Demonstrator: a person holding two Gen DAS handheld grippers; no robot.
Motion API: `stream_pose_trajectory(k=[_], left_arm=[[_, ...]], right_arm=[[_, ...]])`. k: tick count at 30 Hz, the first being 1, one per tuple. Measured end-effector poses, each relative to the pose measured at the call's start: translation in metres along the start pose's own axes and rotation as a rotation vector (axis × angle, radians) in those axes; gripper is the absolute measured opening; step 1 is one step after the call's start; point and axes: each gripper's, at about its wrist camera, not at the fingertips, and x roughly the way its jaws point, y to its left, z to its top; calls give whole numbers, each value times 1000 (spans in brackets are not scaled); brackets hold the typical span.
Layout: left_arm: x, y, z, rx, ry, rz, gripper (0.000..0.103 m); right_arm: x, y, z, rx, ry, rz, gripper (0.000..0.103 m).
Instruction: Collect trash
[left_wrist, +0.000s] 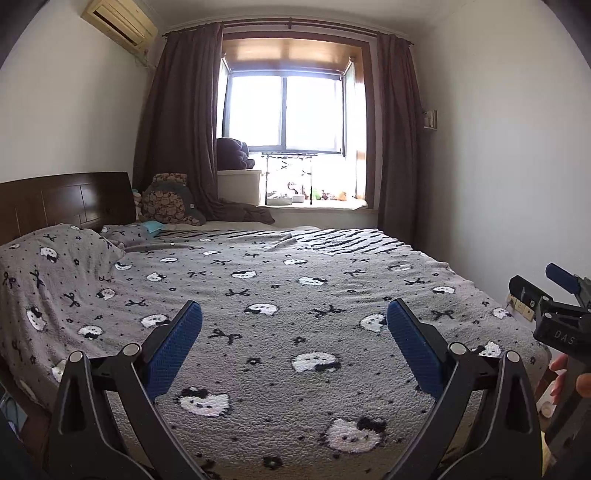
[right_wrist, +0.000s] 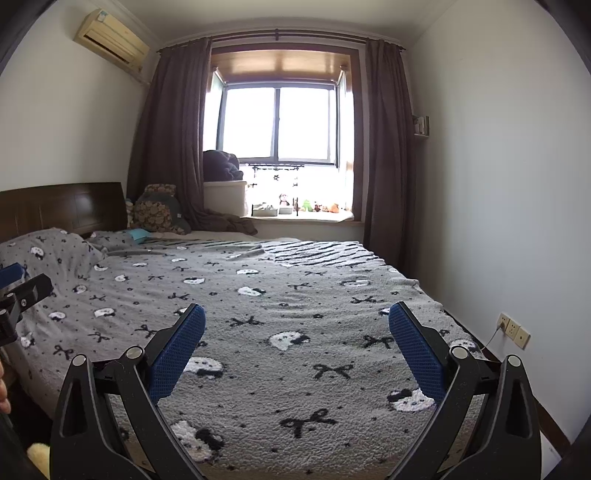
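We held both tongs over the foot of the bed (left_wrist: 295, 280), aimed toward the window (left_wrist: 284, 110). Left tongs (left_wrist: 294, 321) were wide open, blue pads (left_wrist: 173, 350) well apart, nothing between them. Right tongs (right_wrist: 297, 325) also wide open and empty, blue pads (right_wrist: 177, 354) spread. In the left wrist view the right tongs showed at the right edge with a hand (left_wrist: 569, 376) on the handle; in the right wrist view part of the left tongs showed at the left edge. The bed carried a grey blanket (right_wrist: 295, 332) printed with white cat faces and black bows, and a striped sheet (left_wrist: 347, 240) lay at its far side. A pillow (left_wrist: 48, 258) in the same grey print sat near the dark wooden headboard (left_wrist: 66, 203). Trash: we could not pick out any clear item; a small teal thing (left_wrist: 153, 226) lay on the bed near the headboard, beside a patterned cushion (left_wrist: 166, 206), but what it was we could not tell. Brown curtains (left_wrist: 181, 129) hung on both sides of the window, small toys (right_wrist: 306, 206) and a white box (right_wrist: 225, 197) with a dark bundle on top stood on the sill. An air conditioner (left_wrist: 118, 22) was high on the left wall, wall sockets (right_wrist: 513, 330) low on the right wall with a cable plugged in.
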Motion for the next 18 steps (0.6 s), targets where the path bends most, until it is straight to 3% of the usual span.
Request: stream_pose_trajectory(k=[3, 18], left_arm=[[0, -2, 0, 15, -7, 34, 95], [8, 1, -1, 21, 31, 53, 95]], right_arm=[[1, -2, 0, 0, 4, 0, 100], [5, -4, -2, 7, 12, 9, 100]])
